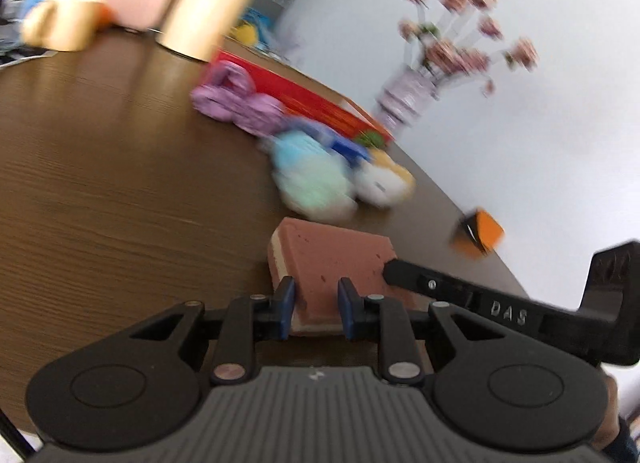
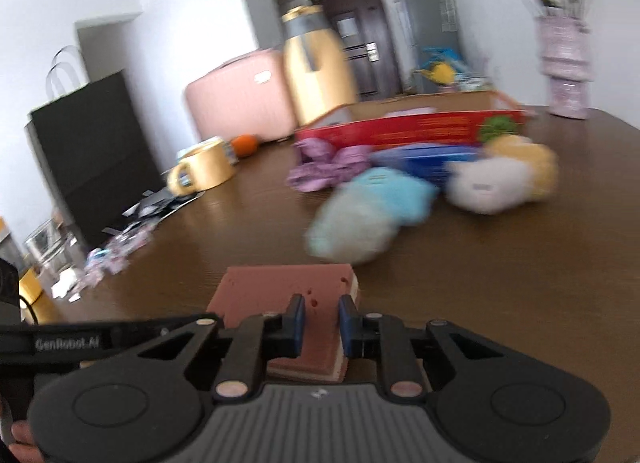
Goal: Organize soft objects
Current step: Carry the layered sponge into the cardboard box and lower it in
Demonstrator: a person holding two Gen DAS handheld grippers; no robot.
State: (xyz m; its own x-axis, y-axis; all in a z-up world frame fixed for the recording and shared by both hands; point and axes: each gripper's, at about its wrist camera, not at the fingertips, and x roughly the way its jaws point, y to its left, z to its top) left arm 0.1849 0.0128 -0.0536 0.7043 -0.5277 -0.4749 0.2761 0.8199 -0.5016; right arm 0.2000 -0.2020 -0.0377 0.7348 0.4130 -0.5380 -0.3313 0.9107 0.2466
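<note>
A pink-brown layered sponge block [image 1: 332, 251] [image 2: 276, 287] is held over the dark wooden table [image 1: 100, 183]. My left gripper [image 1: 316, 295] is shut on its near edge, blue pads pressing both sides. My right gripper [image 2: 320, 315] is shut on another edge of the same block; one of its fingers [image 1: 440, 285] reaches in from the right in the left wrist view. Beyond the block lie a blue-green plush [image 2: 368, 215], a white-and-yellow plush [image 2: 492, 183] and a purple soft toy [image 2: 328, 171], in front of a red cardboard box [image 2: 412, 127]. Everything is motion-blurred.
A gold thermos jug [image 2: 316, 67], gold mug [image 2: 204, 171] and an orange [image 2: 244, 145] stand at the far left of the table. A vase of flowers [image 2: 564, 63] stands at the far right. An orange-black cube [image 1: 476, 233] sits near the table edge. Paper scraps [image 2: 116, 251] lie left.
</note>
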